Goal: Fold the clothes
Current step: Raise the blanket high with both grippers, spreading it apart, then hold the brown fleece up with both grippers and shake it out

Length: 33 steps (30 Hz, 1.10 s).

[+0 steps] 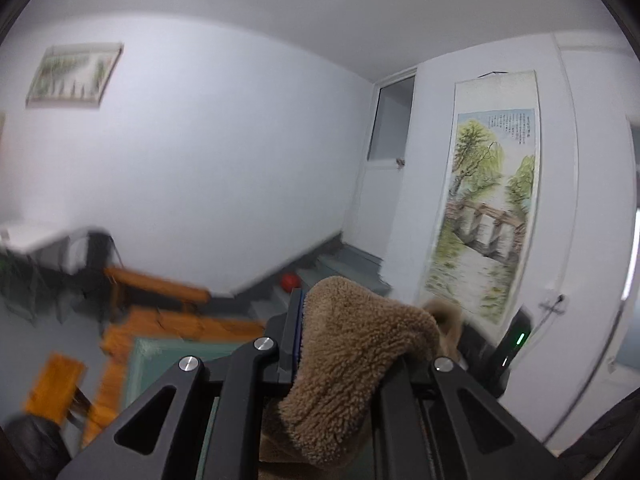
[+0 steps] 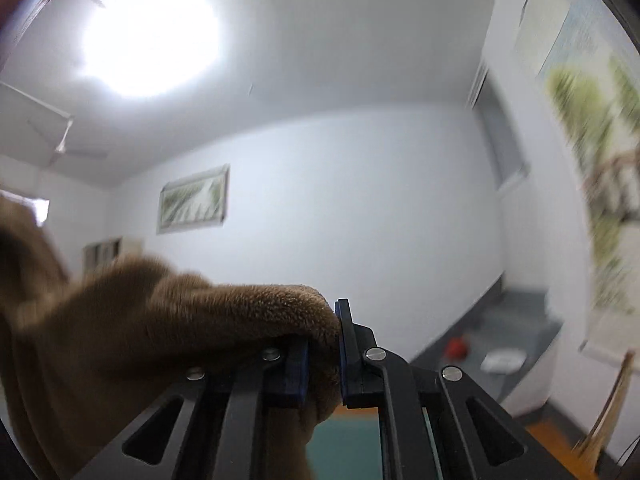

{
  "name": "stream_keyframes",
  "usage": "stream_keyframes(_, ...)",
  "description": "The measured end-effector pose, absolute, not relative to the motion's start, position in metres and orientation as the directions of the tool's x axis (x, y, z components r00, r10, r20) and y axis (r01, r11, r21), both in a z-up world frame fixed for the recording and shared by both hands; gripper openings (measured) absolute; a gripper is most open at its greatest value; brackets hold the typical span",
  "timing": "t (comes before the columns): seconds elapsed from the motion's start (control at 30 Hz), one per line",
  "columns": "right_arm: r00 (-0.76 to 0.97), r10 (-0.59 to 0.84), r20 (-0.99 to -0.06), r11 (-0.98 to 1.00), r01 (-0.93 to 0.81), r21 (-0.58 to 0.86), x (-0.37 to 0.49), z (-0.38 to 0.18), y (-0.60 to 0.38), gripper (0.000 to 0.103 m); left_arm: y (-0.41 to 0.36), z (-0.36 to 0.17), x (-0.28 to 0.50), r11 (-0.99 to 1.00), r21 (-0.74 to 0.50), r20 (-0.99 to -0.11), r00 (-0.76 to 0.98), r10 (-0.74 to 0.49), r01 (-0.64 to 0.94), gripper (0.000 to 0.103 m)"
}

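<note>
A white-walled room [image 1: 224,148] with a scroll [image 1: 484,216]: the brown fleece [image 2: 168,320] hangs lifted between my claws, my left claw [image 1: 352,336] clamped on one bunched edge, my right claw [image 2: 324,344] pinching another.

item: brown fleece garment [image 1: 352,364] | texture: thick, curly pile, tan-brown | state: lifted, bunched, unfolded | pose: one fold humps up and drapes down in the left wrist view; right wrist view shows it [image 2: 168,320] stretched sideways, sagging leftward | surroundings: white wall behind, blurred at edges
</note>
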State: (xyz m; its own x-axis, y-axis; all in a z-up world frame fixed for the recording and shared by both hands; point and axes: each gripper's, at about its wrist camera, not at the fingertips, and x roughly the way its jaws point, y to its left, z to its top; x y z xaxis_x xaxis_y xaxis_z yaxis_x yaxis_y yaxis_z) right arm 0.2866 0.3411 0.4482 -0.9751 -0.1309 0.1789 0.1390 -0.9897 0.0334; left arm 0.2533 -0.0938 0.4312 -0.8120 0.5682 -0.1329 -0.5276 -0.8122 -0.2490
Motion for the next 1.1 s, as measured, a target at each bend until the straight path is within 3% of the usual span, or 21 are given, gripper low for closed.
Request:
stream_keyframes(0.23, -0.945, -0.024, 0.325, -0.999, 0.010, -0.043, 0.336, 0.483, 0.333, 0.012, -0.064, 0.332, 0.214, -0.746, -0.395, -0.346, -0.666, 0.661, -0.535, 0.014)
stream_keyframes(0.3, -0.936, -0.011, 0.351, -0.998, -0.013, -0.065, 0.340, 0.489, 0.330, 0.012, -0.052, 0.305, 0.210, -0.740, -0.404, -0.393, -0.629, 0.671, -0.538, 0.018)
stream_keyframes(0.4, -0.916, 0.000, 0.401, -0.993, -0.046, -0.105, 0.351, 0.511, 0.307, 0.012, -0.024, 0.274, 0.209, -0.728, -0.373, -0.451, -0.573, 0.684, -0.575, 0.034)
stream_keyframes(0.47, -0.907, -0.006, 0.421, -0.992, -0.046, -0.114, 0.369, 0.525, 0.303, 0.012, -0.003, 0.262, 0.211, -0.690, -0.376, -0.469, -0.514, 0.718, -0.619, 0.049)
stream_keyframes(0.57, -0.893, -0.003, 0.451, -0.991, -0.058, -0.121, 0.383, 0.530, 0.312, 0.012, 0.026, 0.254, 0.219, -0.621, -0.370, -0.481, -0.430, 0.764, -0.691, 0.059)
stream_keyframes(0.87, -0.853, 0.016, 0.522, -0.986, -0.099, -0.132, 0.402, 0.540, 0.328, 0.012, 0.061, 0.271, 0.233, -0.576, -0.237, -0.457, -0.433, 0.777, -0.782, 0.062)
stream_keyframes(1.03, -0.844, 0.034, 0.536, -0.988, -0.108, -0.107, 0.413, 0.548, 0.337, 0.012, 0.075, 0.280, 0.247, -0.568, -0.137, -0.467, -0.453, 0.759, -0.811, 0.059)
stream_keyframes(1.07, -0.842, 0.040, 0.539, -0.988, -0.114, -0.104, 0.415, 0.549, 0.339, 0.012, 0.080, 0.282, 0.248, -0.577, -0.122, -0.479, -0.461, 0.747, -0.808, 0.036)
stream_keyframes(1.1, -0.837, 0.052, 0.544, -0.987, -0.126, -0.100, 0.416, 0.549, 0.343, 0.012, 0.085, 0.284, 0.248, -0.586, -0.106, -0.493, -0.469, 0.733, -0.803, 0.019)
